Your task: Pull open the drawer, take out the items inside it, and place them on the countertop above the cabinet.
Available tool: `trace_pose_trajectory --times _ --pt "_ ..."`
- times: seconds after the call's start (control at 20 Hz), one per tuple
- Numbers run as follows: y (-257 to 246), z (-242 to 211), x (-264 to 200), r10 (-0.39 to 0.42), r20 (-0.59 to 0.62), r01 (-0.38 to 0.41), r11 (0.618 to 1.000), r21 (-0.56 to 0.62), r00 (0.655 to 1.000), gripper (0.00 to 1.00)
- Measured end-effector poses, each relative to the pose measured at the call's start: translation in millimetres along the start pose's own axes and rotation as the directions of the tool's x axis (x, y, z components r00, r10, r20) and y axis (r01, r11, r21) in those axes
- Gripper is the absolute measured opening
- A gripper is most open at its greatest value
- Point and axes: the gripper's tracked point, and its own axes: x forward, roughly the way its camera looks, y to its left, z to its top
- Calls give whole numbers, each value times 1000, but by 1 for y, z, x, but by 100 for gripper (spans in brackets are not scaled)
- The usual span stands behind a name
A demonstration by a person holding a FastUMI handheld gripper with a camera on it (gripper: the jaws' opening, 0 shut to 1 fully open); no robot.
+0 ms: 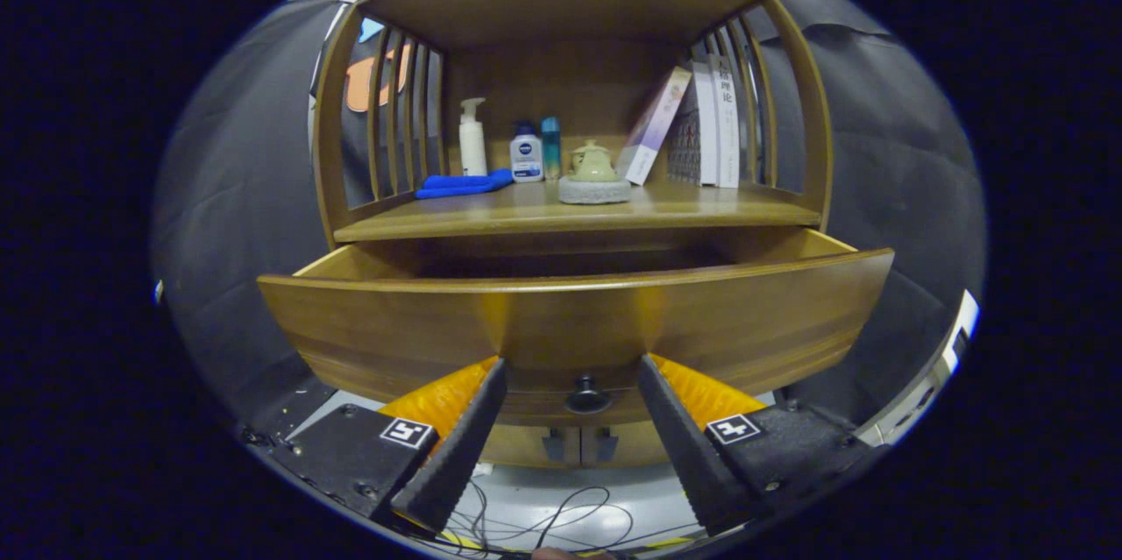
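The wooden drawer (570, 315) stands pulled out from the cabinet, its front panel just ahead of my fingers. Its small dark knob (587, 395) sits between the two fingertips, with a clear gap on each side. My gripper (571, 365) is open, its black fingers (465, 437) close to the drawer front and touching nothing that I can see. The drawer's inside is hidden behind the front panel; only a dark strip shows above its rim. The countertop (701, 205) lies above the drawer, beyond the fingers.
On the countertop stand a white pump bottle (472, 138), two small bottles (527, 153), a folded blue cloth (463, 184), a small teapot on a grey pad (594, 170) and leaning books (692, 126). Slatted wooden sides enclose the shelf. Cables (543, 521) lie on the floor below.
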Motion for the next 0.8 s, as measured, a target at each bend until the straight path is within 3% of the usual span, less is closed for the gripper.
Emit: trace_pose_trajectory --times 0.5,0.8 --pt "-3 17 55 -25 -2 25 992 -125 1000 99" --pt "-2 31 80 -9 -33 6 997 -81 999 99"
